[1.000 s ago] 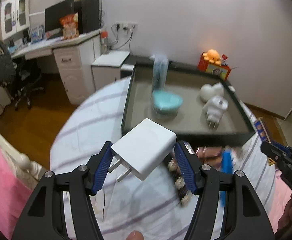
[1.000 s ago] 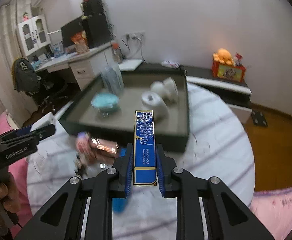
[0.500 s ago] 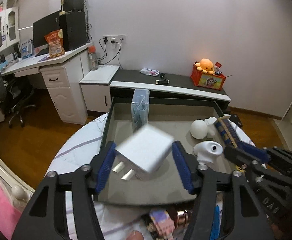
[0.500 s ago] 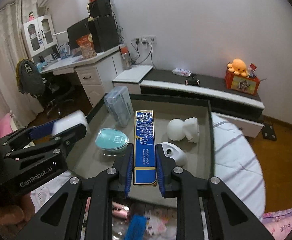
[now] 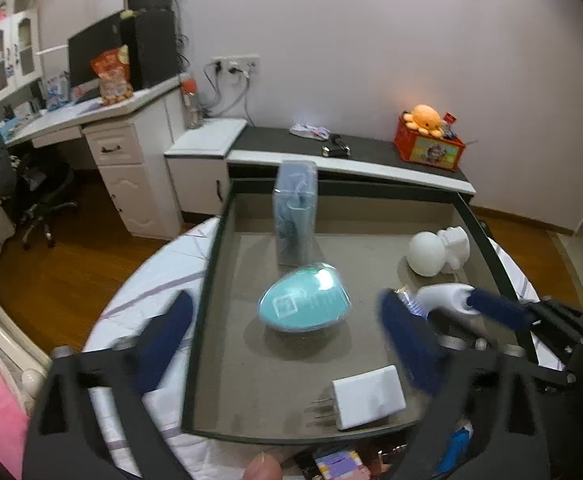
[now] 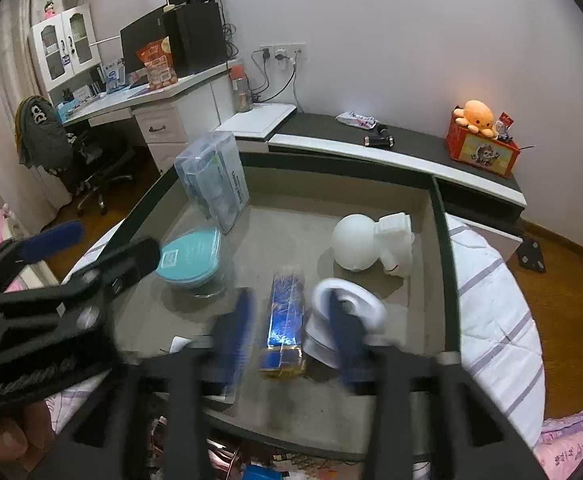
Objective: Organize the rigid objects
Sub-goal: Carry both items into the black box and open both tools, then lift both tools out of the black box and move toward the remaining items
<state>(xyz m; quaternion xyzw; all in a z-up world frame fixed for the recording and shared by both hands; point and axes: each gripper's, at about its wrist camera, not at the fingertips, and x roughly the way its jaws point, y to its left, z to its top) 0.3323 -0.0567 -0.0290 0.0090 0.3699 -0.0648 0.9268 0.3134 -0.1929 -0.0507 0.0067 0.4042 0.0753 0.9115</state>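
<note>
Both your claws are spread wide, gripping nothing: left claw point(image 5: 287, 344), right claw point(image 6: 291, 332). White charger point(image 5: 367, 397) lies flat near the tray's front rim point(image 5: 291, 438); blue box point(image 6: 285, 322) sits mid-tray just beside the white plug point(image 6: 347, 300). Bare floor left of center.

Home bedroom doubling as a study: white corner desk point(image 6: 159, 100) with dark monitor point(image 6: 141, 40) and black speakers point(image 6: 195, 36), black swivel chair point(image 6: 91, 160) draped with a grey jacket, white glass-door cabinet point(image 6: 65, 46). Wooden plank floor point(image 6: 563, 280), pink bedding point(image 6: 571, 444) at the edges, orange plush octopus point(image 6: 477, 116) on a red box along a low black-and-white sideboard point(image 6: 391, 152). Round table point(image 6: 491, 300) under a white striped cloth.
</note>
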